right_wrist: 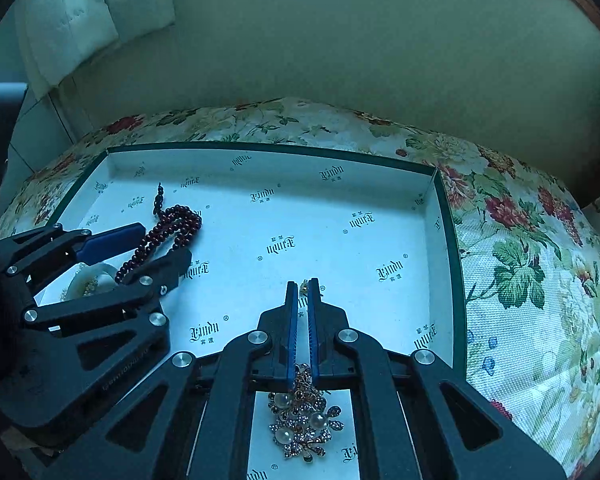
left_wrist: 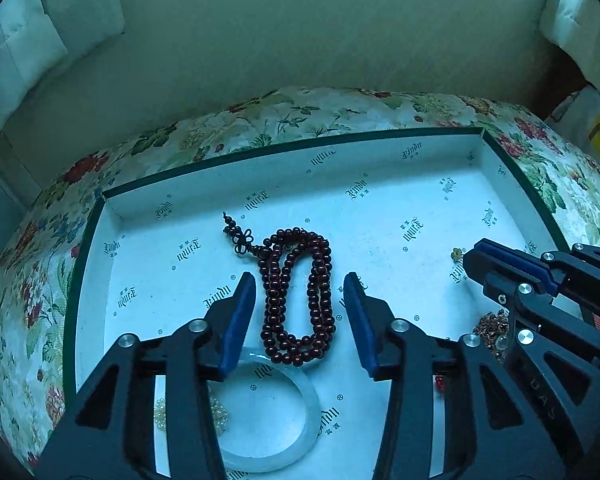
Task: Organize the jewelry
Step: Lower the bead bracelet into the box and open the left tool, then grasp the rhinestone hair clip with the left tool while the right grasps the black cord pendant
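Both fingers: left gripper point(left_wrist: 300, 280) parted astride beads point(left_wrist: 296, 296), right gripper point(right_wrist: 304, 286) closed.

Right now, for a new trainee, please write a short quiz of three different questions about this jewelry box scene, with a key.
1. True or false: the left gripper is clamped on the dark bead necklace.
2. Which item lies nearest the right gripper? A) white bangle B) pearl and rhinestone brooch C) dark bead necklace
3. Fill in: the box rests on a ____-patterned cloth.

Key: 1 false, its jaws stand open around the necklace; 2 B; 3 floral.
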`<act>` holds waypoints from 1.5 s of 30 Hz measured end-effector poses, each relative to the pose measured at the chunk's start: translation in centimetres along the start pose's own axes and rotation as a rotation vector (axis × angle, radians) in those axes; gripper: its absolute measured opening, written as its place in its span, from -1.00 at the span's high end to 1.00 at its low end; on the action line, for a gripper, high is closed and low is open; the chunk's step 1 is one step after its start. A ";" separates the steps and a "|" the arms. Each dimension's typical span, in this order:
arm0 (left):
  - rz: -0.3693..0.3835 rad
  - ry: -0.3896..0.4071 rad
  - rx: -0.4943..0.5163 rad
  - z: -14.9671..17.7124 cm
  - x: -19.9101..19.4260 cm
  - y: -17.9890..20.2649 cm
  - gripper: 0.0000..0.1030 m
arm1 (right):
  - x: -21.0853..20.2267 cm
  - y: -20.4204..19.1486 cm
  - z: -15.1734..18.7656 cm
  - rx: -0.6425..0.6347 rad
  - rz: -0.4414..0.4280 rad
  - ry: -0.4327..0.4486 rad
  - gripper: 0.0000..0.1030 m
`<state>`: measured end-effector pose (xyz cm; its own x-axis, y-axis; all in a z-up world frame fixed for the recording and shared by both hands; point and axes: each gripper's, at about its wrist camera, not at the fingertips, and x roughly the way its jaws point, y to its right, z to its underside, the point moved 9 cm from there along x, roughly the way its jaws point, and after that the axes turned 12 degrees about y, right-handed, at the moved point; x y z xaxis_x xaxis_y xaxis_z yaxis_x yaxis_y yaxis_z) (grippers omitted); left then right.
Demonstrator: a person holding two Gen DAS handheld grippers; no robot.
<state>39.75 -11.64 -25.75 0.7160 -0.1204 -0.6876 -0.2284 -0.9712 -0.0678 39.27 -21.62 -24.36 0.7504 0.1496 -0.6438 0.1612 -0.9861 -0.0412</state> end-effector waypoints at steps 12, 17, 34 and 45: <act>0.029 0.057 -0.039 -0.3 -5.7 -1.5 0.01 | -5.5 0.0 -1.6 0.039 -0.021 0.073 0.91; 0.037 0.070 -0.062 1.6 -9.3 -2.2 -0.13 | -8.6 -0.4 0.0 0.071 -0.036 0.077 0.90; 0.012 -0.015 -0.143 12.3 -16.2 -4.5 -0.24 | -15.6 -1.6 10.1 0.135 -0.004 -0.003 -0.08; 0.003 -0.060 -0.167 16.5 -18.0 -4.6 -0.25 | -16.2 -3.8 15.0 0.108 -0.037 -0.093 0.33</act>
<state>17.04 -1.66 -24.99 0.6735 -0.1158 -0.7301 -0.1144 -0.9921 0.0519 16.90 -21.38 -25.30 0.6820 0.1833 -0.7080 0.1139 -0.9829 -0.1447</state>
